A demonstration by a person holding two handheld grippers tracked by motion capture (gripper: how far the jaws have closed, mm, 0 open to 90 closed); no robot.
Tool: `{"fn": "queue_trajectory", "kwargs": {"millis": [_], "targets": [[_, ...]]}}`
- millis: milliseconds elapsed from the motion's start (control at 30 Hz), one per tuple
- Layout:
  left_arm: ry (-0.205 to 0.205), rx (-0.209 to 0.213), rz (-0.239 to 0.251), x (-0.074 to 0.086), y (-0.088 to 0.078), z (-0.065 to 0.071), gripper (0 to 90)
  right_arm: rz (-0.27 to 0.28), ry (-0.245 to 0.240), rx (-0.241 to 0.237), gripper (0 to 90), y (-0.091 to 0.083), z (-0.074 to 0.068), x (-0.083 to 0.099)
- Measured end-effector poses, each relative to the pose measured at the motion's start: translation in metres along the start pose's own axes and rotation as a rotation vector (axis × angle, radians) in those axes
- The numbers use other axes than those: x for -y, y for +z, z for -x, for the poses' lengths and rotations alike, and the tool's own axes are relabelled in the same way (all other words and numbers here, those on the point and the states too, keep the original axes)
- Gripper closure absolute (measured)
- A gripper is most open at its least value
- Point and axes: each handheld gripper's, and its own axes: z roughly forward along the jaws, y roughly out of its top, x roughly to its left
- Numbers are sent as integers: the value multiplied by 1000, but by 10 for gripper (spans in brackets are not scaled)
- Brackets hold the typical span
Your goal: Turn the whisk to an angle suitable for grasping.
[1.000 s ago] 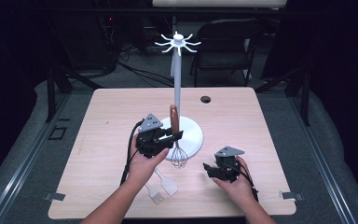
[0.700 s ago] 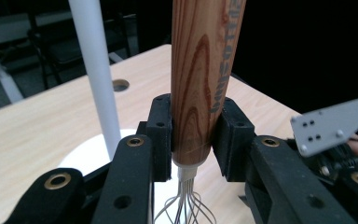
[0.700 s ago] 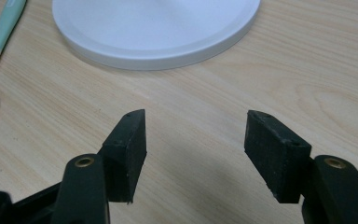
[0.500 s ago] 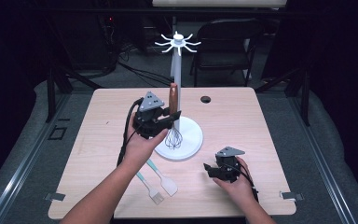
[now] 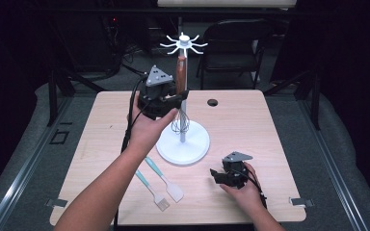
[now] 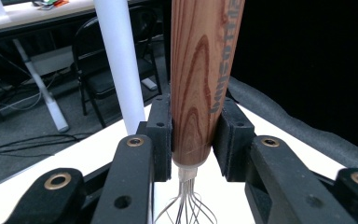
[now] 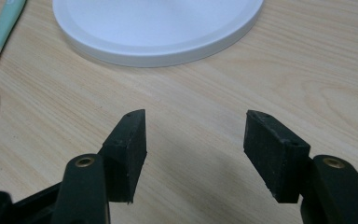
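The left gripper (image 5: 169, 101) is clamped on the wooden handle of a whisk (image 6: 200, 84), held upright with its wires hanging down, just left of the white stand's pole (image 5: 181, 103) and below its hooks (image 5: 183, 43). To hang it well, I judge the handle should be kept vertical and clear of the pole while its top is brought to a hook. Right of the stand's base (image 7: 158, 32), the right gripper (image 7: 193, 144) rests low over the table (image 5: 250, 125), jaws apart and empty.

Wood-grained whisk handle (image 6: 200, 79), white stand (image 5: 183, 147)
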Motion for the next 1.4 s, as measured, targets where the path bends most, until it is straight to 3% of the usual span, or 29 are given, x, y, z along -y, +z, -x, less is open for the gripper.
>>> {"fn": "queue_trajectory", "kwargs": {"millis": [333, 433, 500, 667, 767, 933, 1067, 1100, 1400], "targets": [[-46, -15, -33, -5, 22, -5, 702, -2, 1, -5, 392, 0, 0, 0], [-38, -9, -27, -4, 22, -3, 703, 1, 1, -5, 392, 0, 0, 0], [-11, -14, -30, -5, 21, 1, 703, 3, 4, -6, 391, 0, 0, 0], [-11, -17, -35, -10, 22, 2, 703, 3, -3, -7, 392, 1, -1, 0], [-49, -16, -27, -11, 24, -1, 703, 5, -9, -4, 392, 1, -2, 0], [-60, -21, -46, -10, 29, -7, 703, 1, -11, -8, 392, 1, -1, 0], [-96, -18, -58, -7, 34, -14, 703, 7, -8, -11, 392, 1, -1, 0], [-109, -16, -40, -5, 36, -18, 702, 11, -3, -17, 392, 1, -1, 0], [-104, -25, -27, 1, 41, -15, 635, 13, -5, -16, 392, 1, -1, 0]]}}
